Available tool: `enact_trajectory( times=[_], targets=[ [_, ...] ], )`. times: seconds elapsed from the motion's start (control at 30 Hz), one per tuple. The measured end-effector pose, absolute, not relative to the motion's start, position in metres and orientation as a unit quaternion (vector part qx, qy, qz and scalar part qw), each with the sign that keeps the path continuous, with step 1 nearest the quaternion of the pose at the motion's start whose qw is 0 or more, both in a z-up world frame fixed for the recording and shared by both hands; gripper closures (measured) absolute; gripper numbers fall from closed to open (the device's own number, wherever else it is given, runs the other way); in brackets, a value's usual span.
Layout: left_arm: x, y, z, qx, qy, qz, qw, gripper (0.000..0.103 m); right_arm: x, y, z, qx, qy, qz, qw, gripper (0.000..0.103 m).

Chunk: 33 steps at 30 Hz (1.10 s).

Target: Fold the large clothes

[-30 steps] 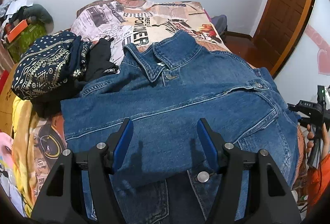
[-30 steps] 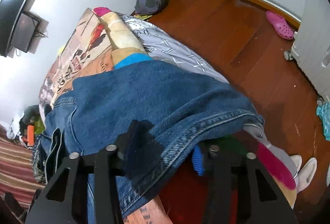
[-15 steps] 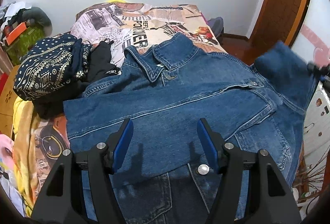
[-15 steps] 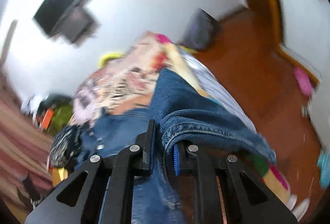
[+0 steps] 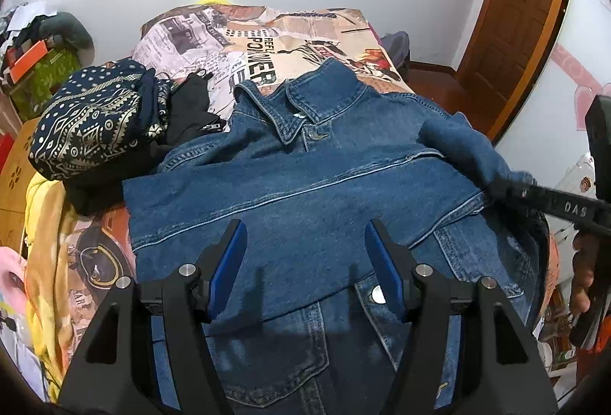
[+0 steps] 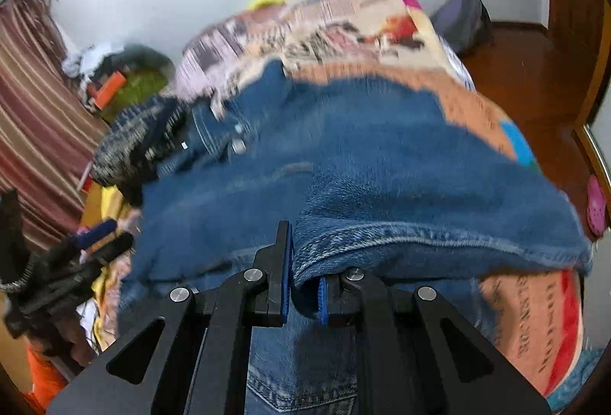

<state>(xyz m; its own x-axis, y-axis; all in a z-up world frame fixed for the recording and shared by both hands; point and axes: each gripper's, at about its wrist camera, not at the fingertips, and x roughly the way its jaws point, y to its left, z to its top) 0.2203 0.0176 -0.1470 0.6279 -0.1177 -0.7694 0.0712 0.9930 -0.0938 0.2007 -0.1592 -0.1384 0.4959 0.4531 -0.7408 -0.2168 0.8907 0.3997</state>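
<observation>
Right sleeve gripped for the fold across the jacket

The jacket (image 5: 305, 193) lies front-up across the bed (image 5: 267, 33), collar toward the headboard end, so its panels can be folded inward. The right gripper (image 6: 303, 290) is clamped narrow on the sleeve (image 6: 420, 201) cuff, holding it over the jacket's right side, apparently to lay it across the chest. The left gripper (image 5: 305, 258) hovers wide above the near hem, holding nothing, likely ready to pin or smooth. A clothes pile (image 5: 103, 124) sits at the bed's left edge.
</observation>
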Motion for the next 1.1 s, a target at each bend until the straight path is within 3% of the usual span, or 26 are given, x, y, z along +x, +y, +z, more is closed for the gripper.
enact_trajectory(
  times=[0.2,0.37,0.43,0.53,0.77,1.1],
  targets=[
    [0.221,0.021,-0.15,-0.036,0.431,-0.05,0.9,0.04,0.194,-0.167,-0.11,0.122,0.472,0.184,0.854,0.088],
    [0.222,0.017,-0.15,-0.032,0.427,-0.051,0.902,0.04,0.176,-0.18,-0.091,0.115,0.437,0.157,0.878,0.071],
    [0.223,0.014,-0.149,-0.026,0.425,-0.051,0.903,0.04,0.168,-0.189,-0.085,0.113,0.416,0.134,0.892,0.055],
    [0.224,0.009,-0.149,-0.015,0.423,-0.05,0.905,0.04,0.159,-0.207,-0.077,0.125,0.386,0.099,0.908,0.049],
    [0.223,-0.003,-0.146,-0.004,0.414,-0.056,0.909,0.04,0.168,-0.263,-0.088,0.227,0.373,0.005,0.899,0.048],
    [0.227,-0.011,-0.145,0.004,0.412,-0.06,0.909,0.04,0.203,-0.29,-0.181,0.386,0.463,-0.001,0.798,0.048]
  ],
)
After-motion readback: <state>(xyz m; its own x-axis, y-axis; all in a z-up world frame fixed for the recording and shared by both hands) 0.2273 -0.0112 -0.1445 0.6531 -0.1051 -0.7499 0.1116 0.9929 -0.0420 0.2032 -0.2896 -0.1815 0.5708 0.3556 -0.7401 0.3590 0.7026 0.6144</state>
